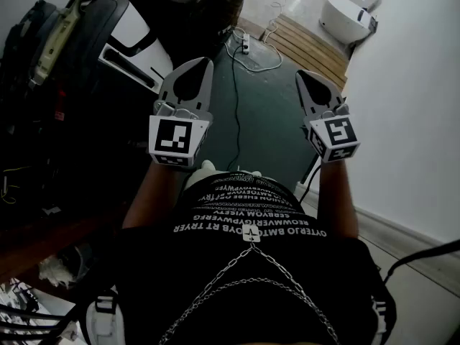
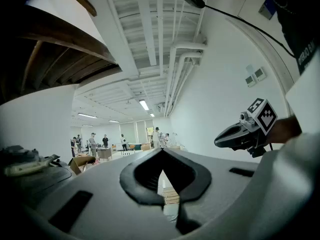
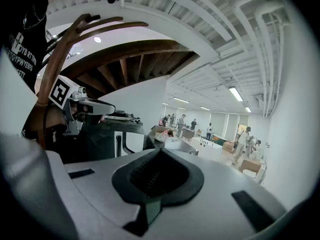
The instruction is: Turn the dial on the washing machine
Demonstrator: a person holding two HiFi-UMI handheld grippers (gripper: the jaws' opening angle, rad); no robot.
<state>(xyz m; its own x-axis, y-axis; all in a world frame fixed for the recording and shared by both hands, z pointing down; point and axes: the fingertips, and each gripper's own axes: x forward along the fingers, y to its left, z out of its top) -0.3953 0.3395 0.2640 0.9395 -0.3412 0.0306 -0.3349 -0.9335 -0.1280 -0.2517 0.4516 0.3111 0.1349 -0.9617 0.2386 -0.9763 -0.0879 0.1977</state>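
No washing machine dial can be made out in any view. In the head view both grippers are held up side by side in front of the person's chest, pointing away. The left gripper has its jaws together with nothing in them; its own view shows the tips meeting with only a thin sliver of light between. The right gripper is also shut and empty, its dark pads closed. Each gripper shows in the other's view, the right gripper and the left gripper, both in free air.
A dark green floor lies below, with a cable and power strip. A wooden pallet and a white tub sit at the far right, by a white wall. Dark bags and equipment crowd the left. Several people stand far off.
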